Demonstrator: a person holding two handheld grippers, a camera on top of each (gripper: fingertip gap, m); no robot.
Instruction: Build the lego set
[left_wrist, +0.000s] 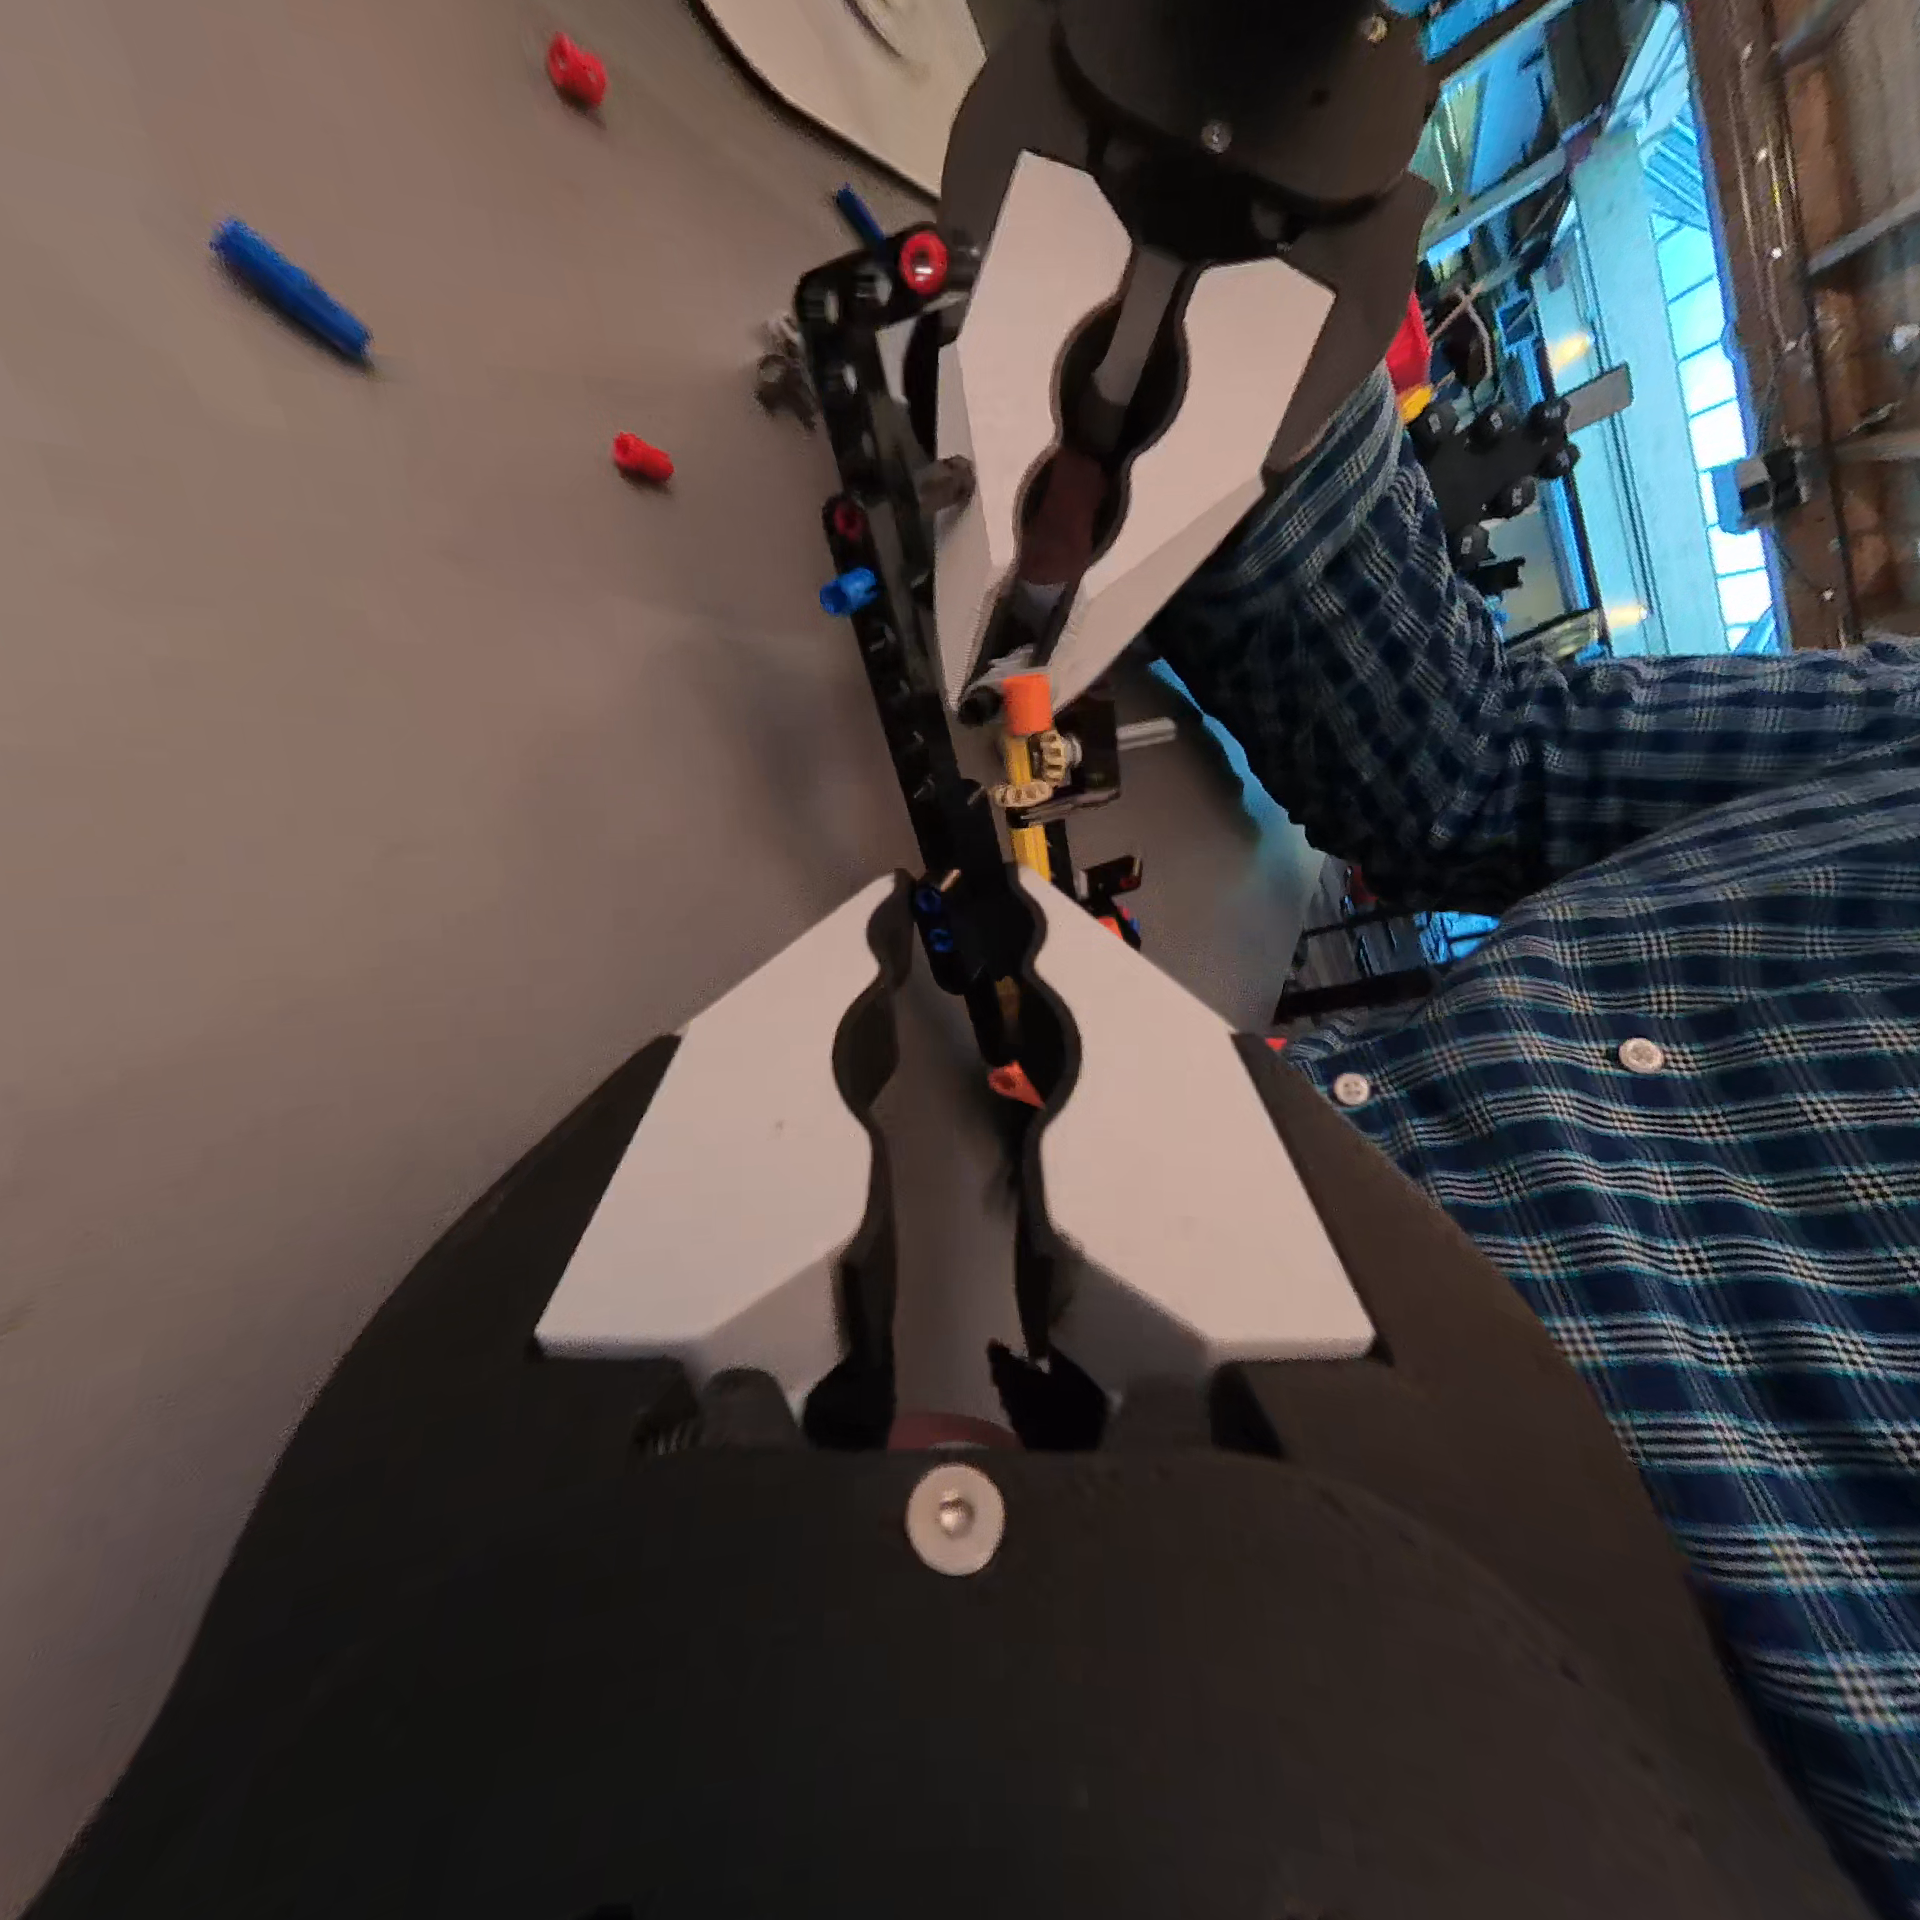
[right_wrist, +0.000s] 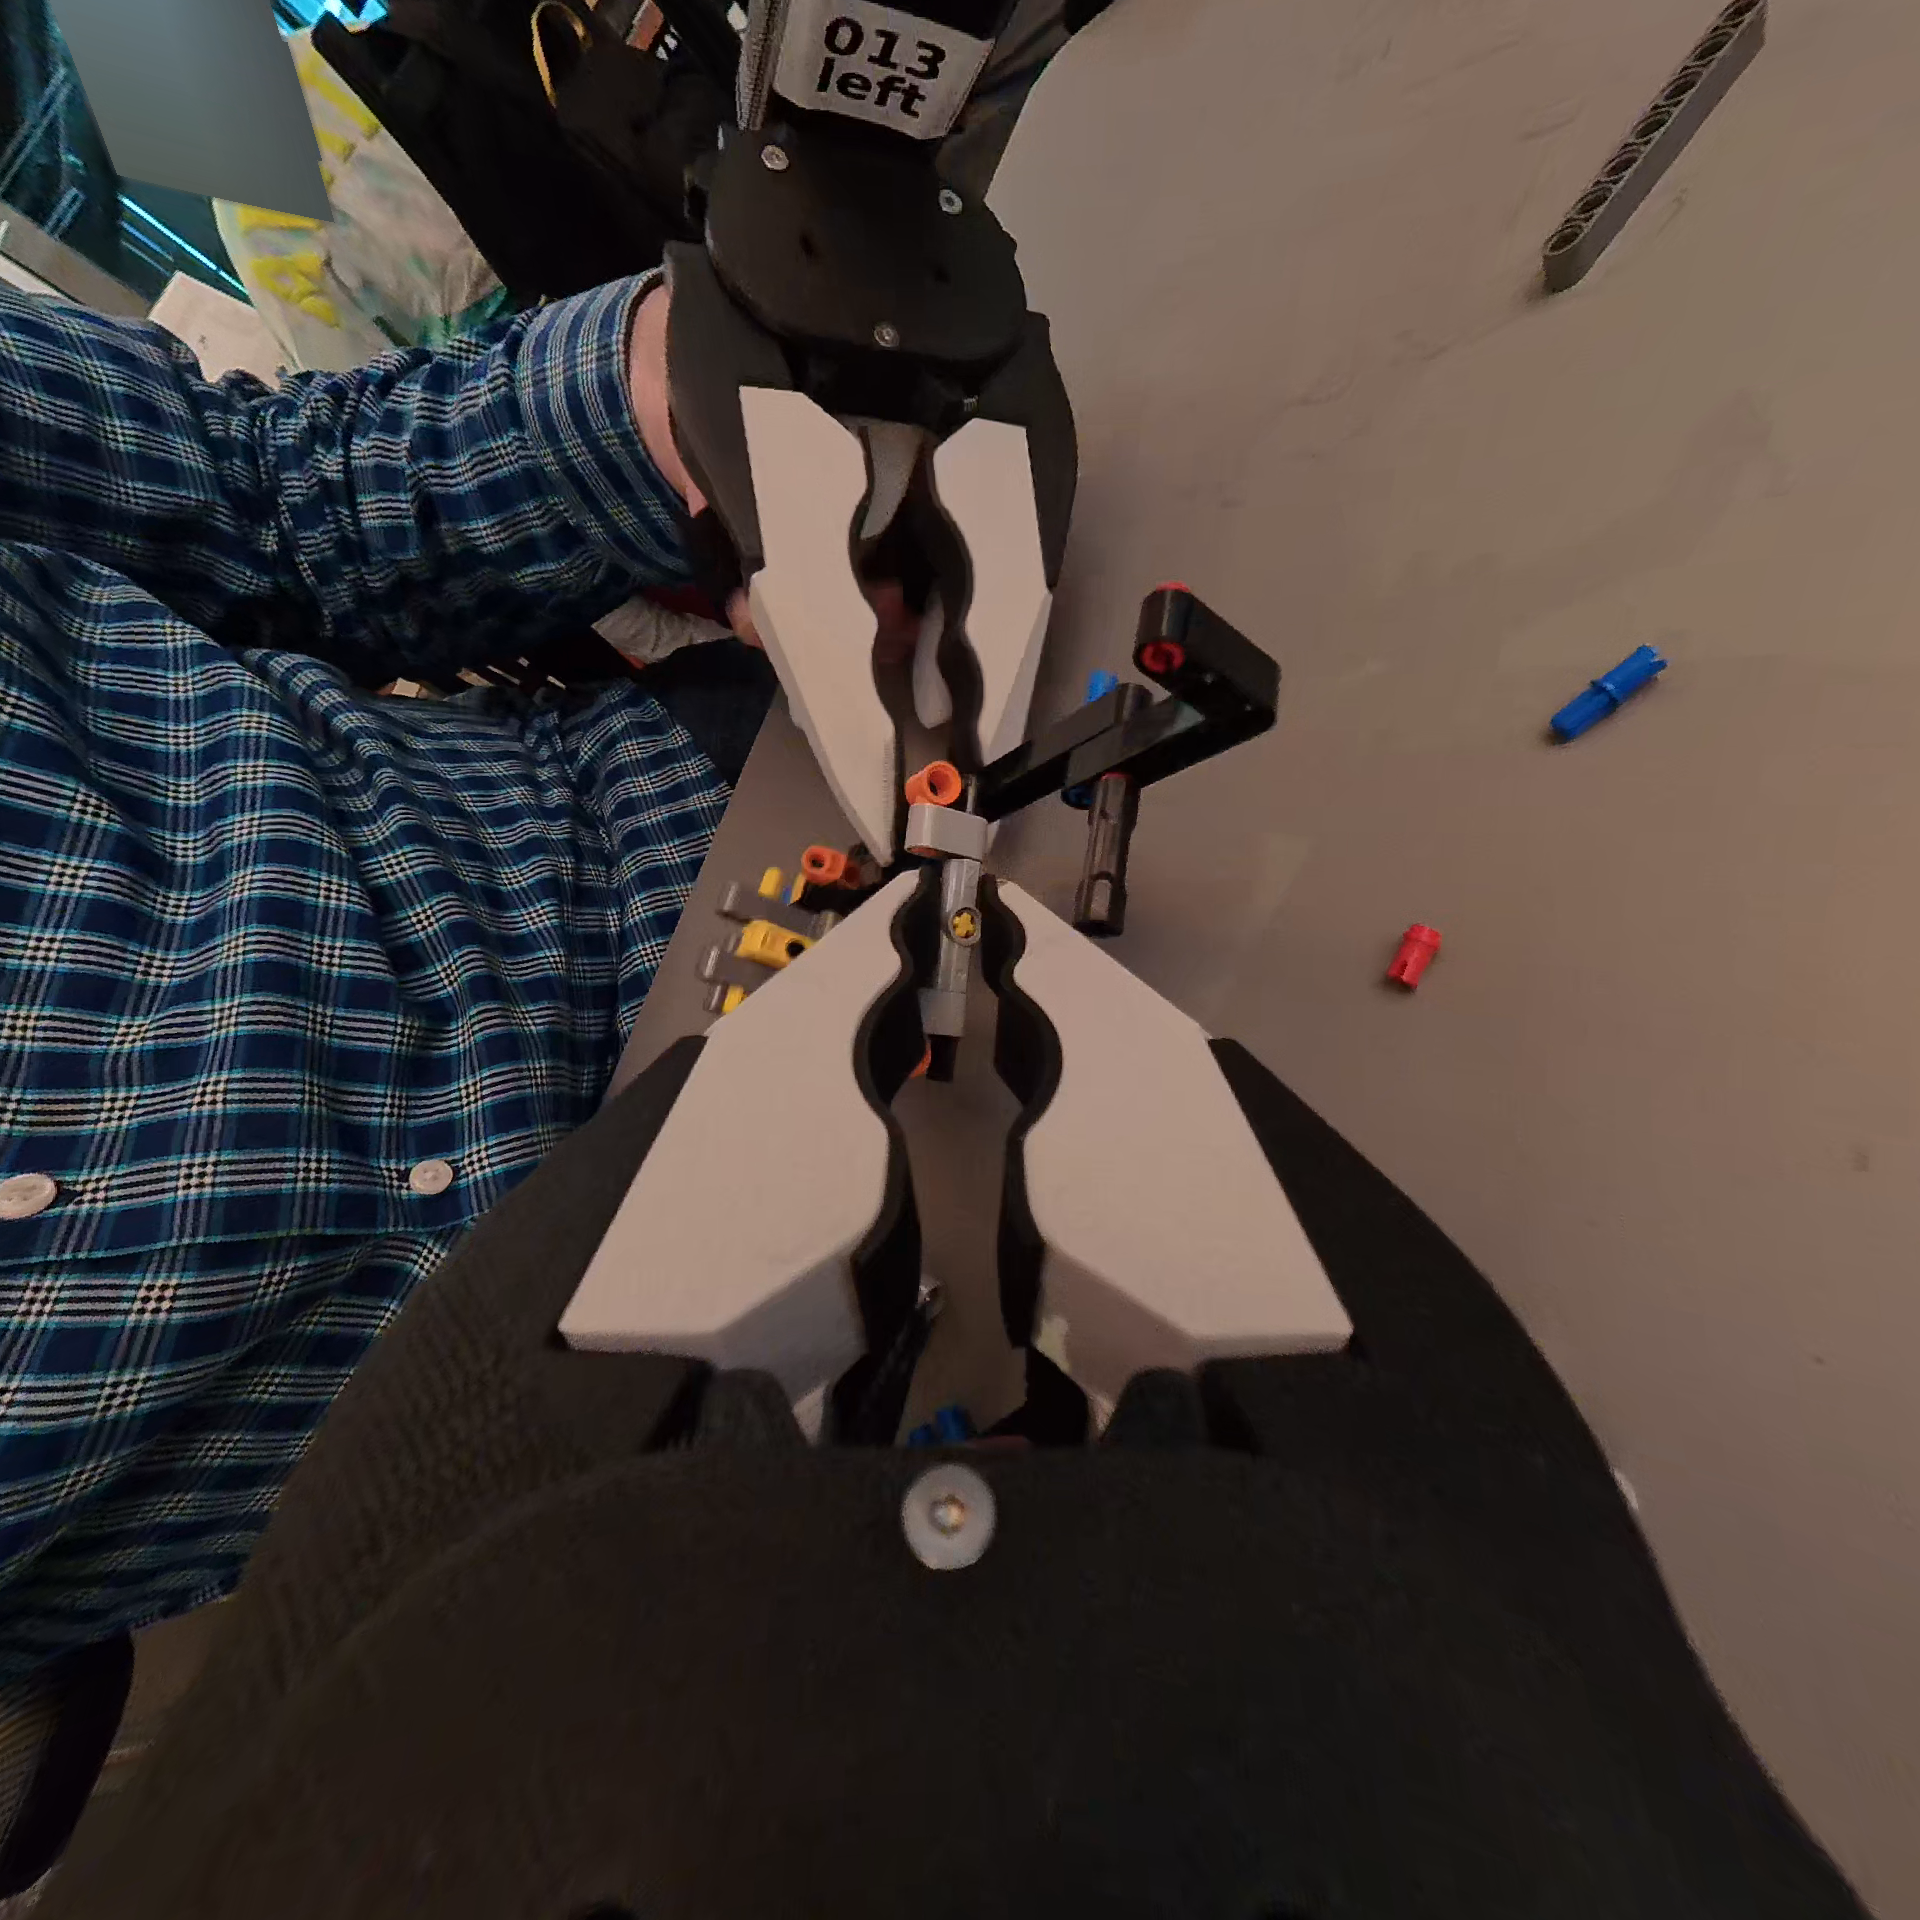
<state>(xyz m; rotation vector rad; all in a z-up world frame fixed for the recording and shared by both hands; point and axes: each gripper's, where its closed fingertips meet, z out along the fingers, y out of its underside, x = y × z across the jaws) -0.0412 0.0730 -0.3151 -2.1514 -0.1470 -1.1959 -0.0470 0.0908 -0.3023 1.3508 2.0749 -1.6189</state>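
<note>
A black lego beam assembly (left_wrist: 894, 582) with red and blue pins, small tan gears and a yellow axle is held in the air between both grippers. My left gripper (left_wrist: 966, 894) is shut on the near end of the black beam. In the right wrist view the assembly (right_wrist: 1164, 717) sticks out to the right of the left gripper (right_wrist: 935, 831). My right gripper (right_wrist: 958, 888) is shut on a grey connector (right_wrist: 956, 956) with a yellow axle end. An orange bush (right_wrist: 932, 781) sits at its top. In the left wrist view the right gripper (left_wrist: 1013, 681) meets the assembly from above at the orange bush (left_wrist: 1023, 707).
Loose parts lie on the grey table: a blue pin (left_wrist: 291, 291), two red pins (left_wrist: 575, 68) (left_wrist: 641, 457), a long grey beam (right_wrist: 1652, 145), and yellow and orange pieces (right_wrist: 774, 935) near the table's edge. A person in a plaid shirt (right_wrist: 260, 831) is close by. The tips of both grippers are at nearly the same place.
</note>
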